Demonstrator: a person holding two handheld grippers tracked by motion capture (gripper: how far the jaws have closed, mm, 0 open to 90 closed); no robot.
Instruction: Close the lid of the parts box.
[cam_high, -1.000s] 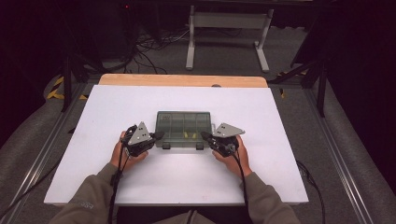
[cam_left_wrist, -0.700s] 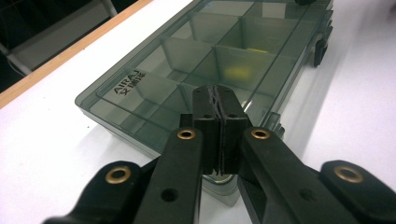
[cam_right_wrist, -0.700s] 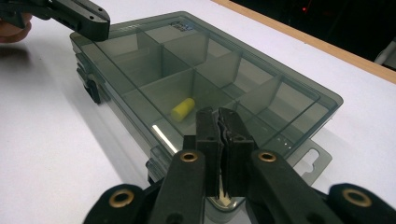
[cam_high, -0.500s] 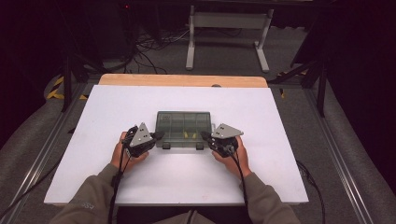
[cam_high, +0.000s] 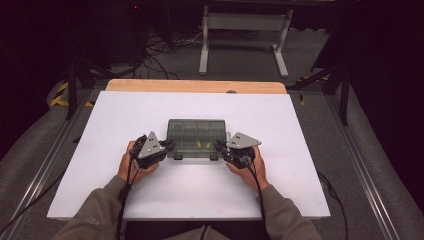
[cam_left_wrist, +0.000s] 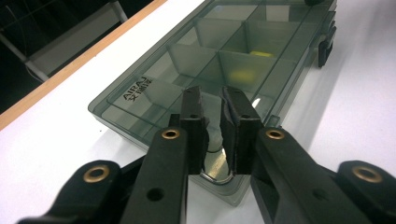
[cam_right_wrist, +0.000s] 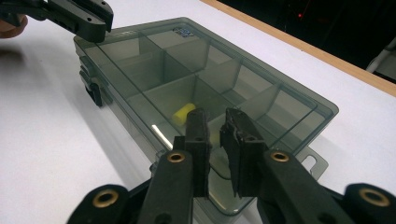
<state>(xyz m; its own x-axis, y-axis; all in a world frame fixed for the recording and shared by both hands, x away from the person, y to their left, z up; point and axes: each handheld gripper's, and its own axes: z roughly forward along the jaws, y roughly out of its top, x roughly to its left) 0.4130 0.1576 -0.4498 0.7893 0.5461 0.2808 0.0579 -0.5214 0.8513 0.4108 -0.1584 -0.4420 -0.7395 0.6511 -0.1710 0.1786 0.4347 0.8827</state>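
Bright overhead light washes the white table (cam_high: 150, 195) while surroundings stay dark, glare streaks the box lid (cam_right_wrist: 159, 133), and near jaws blur softly.

Smoky compartment box (cam_high: 195, 137) (closed, flat)

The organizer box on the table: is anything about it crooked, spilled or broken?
Nothing stands out. The organizer box lies flat and square on the white table, lid closed, with small yellow pieces inside its compartments. No crack or spill is visible.

olive-grey sleeves (cam_high: 97, 212), black claws with brass-coloured screws (cam_left_wrist: 171, 134), grey three-cornered plates (cam_high: 149, 144), trailing black cables (cam_high: 125, 195).
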